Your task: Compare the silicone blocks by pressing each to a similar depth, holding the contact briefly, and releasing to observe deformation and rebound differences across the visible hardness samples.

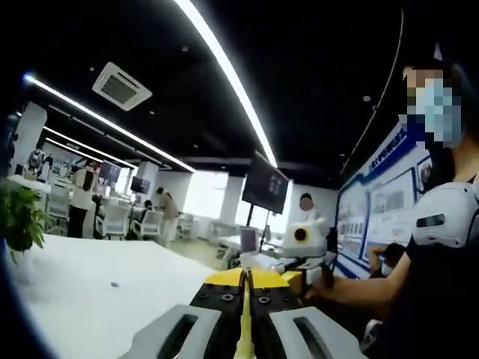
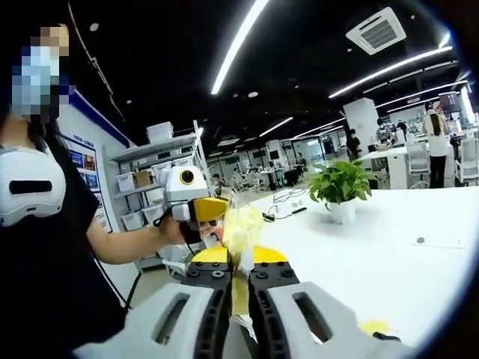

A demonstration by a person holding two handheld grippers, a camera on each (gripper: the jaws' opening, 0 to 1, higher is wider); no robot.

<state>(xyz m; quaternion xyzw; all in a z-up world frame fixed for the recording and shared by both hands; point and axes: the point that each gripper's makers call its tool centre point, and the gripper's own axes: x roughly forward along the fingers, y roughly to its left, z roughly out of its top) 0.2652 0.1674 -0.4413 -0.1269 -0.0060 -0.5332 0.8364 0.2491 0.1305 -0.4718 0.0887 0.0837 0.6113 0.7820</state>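
Note:
In the right gripper view, my right gripper (image 2: 239, 268) is shut on a pale yellow, translucent silicone piece (image 2: 242, 228) that sticks up past the jaw tips. In the left gripper view, my left gripper (image 1: 245, 275) has its jaws pressed together with a thin yellow strip (image 1: 243, 336) between them, seen edge on. Both are held up in the air beside a white table (image 2: 389, 254). The left gripper (image 2: 188, 196) appears in the right gripper view, held in a person's hand. The right gripper (image 1: 303, 241) appears in the left gripper view.
A person in black with a white shoulder pad (image 2: 30, 191) stands close by, holding both grippers. A potted plant (image 2: 340, 187) stands on the table. A small yellow thing (image 2: 374, 327) lies near the table's edge. Shelves with boxes (image 2: 150, 183) line the wall, and people stand at desks (image 1: 82, 198) far off.

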